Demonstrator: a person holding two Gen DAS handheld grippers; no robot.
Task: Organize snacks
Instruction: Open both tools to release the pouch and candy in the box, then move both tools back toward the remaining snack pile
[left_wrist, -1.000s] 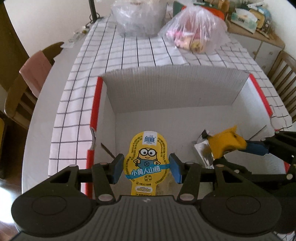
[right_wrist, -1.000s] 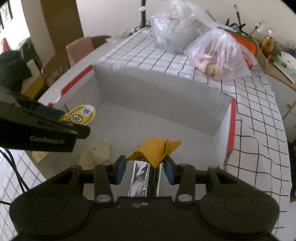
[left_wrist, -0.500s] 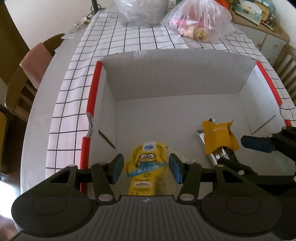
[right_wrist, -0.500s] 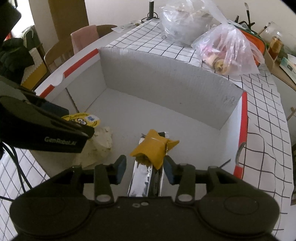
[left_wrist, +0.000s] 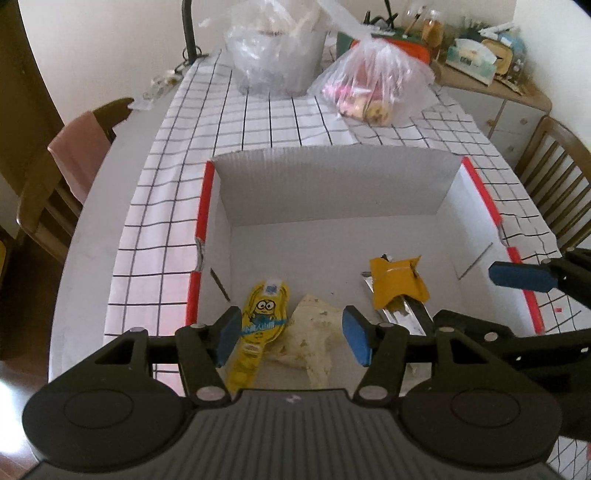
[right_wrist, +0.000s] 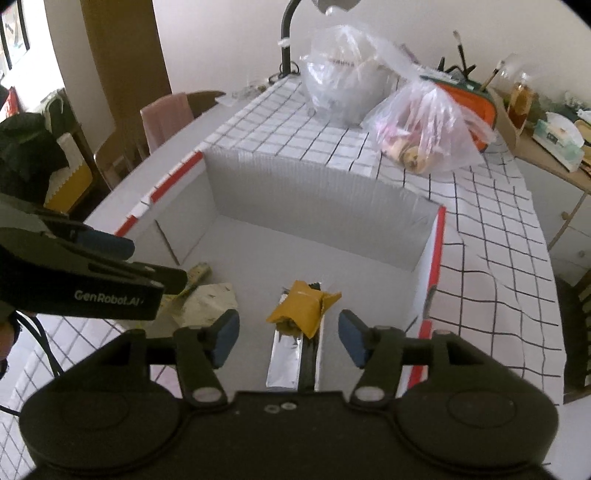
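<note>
- Minion snack pouch (left_wrist: 264, 317) flat on floor of white box (left_wrist: 332, 184), near-left corner, touching pale crumpled wrapper (left_wrist: 314, 332) beside it.
- Orange-and-silver snack pack (left_wrist: 397, 286) also on box floor, right of the wrapper, apart from the pouch; seen dead ahead in right wrist view (right_wrist: 301, 308).
- Left tool (left_wrist: 291, 338) wide open, nothing gripped, hovering over pouch and wrapper at the near edge.
- Right tool (right_wrist: 288, 338) wide open too, empty, above the orange-and-silver pack.
- Box on checked tablecloth (left_wrist: 295, 118) over the desk; two clear plastic bags (left_wrist: 373, 85) further back, apparently more snacks waiting.
- Looks like two items dropped in, bags not yet touched.
- Risks: both tools close together over the near edge, so crossing reaches toward the bags could collide.
- Thin bag film likely to slip or tear if pinched alone; contents could spill on the desk.
- Light box may slide on the cloth if a tool catches the rim (left_wrist: 205, 206).
</note>
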